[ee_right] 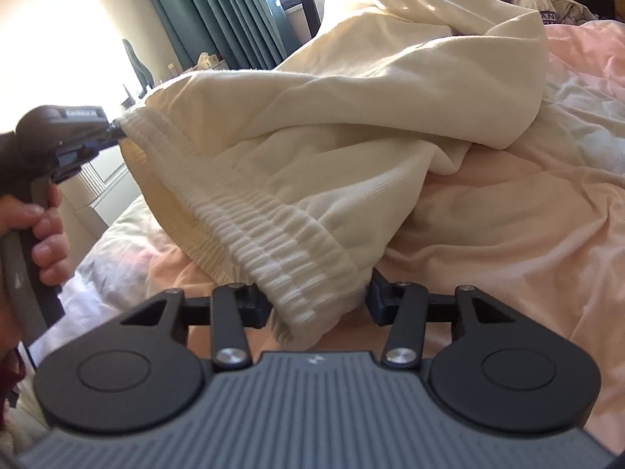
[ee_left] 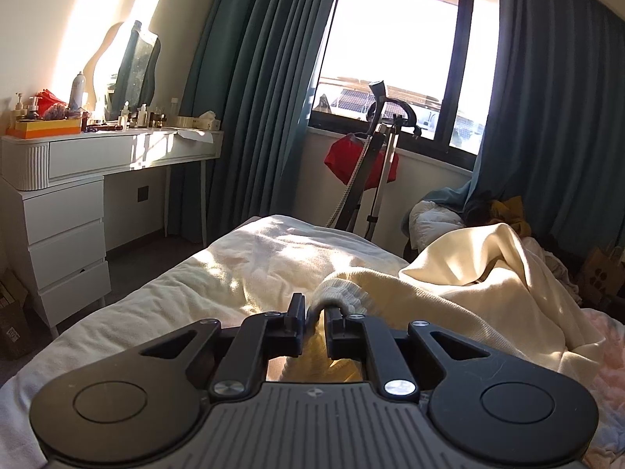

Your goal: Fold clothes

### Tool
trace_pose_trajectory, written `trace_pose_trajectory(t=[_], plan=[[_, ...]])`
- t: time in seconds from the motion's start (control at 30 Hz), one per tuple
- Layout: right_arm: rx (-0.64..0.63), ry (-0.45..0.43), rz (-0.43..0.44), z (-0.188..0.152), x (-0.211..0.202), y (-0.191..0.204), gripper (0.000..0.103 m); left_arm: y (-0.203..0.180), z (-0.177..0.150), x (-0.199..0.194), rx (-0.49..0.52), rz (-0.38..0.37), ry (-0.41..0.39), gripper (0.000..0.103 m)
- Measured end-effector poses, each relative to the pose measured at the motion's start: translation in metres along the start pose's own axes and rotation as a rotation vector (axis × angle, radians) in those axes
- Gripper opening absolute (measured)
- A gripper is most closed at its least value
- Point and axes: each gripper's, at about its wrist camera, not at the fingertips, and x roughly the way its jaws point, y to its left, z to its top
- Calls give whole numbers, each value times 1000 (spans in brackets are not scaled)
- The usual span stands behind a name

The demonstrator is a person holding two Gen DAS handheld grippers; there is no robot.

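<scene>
A cream garment (ee_left: 488, 273) with a ribbed elastic waistband (ee_right: 281, 242) lies bunched on the bed. In the left wrist view my left gripper (ee_left: 316, 312) is shut on one end of that waistband, lifting it slightly. The right wrist view shows the same left gripper (ee_right: 115, 127) at the left, held by a hand (ee_right: 47, 230), pinching the waistband's far corner. My right gripper (ee_right: 317, 301) is open, its fingers (ee_right: 258, 305) set wide apart, and the near end of the waistband lies between them unclamped. The rest of the garment (ee_right: 351, 97) is heaped behind.
The bed has a pale pink cover (ee_right: 508, 215) and a cream sheet (ee_left: 195, 273). A white dressing table (ee_left: 66, 211) with bottles stands at the left. A garment steamer stand (ee_left: 375, 164) is by the window past the bed's end. A clothes pile (ee_left: 504, 211) sits at the far right.
</scene>
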Motion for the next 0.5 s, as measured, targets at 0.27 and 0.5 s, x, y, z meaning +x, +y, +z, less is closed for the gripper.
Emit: trace_pose_trajectory(t=[0.27, 0.5], plan=[[79, -68, -60, 21, -40, -6, 44, -3, -6, 1, 13, -29, 85, 13], [-125, -275, -260, 38, -80, 9, 42, -29, -31, 4, 147, -86, 228, 18]])
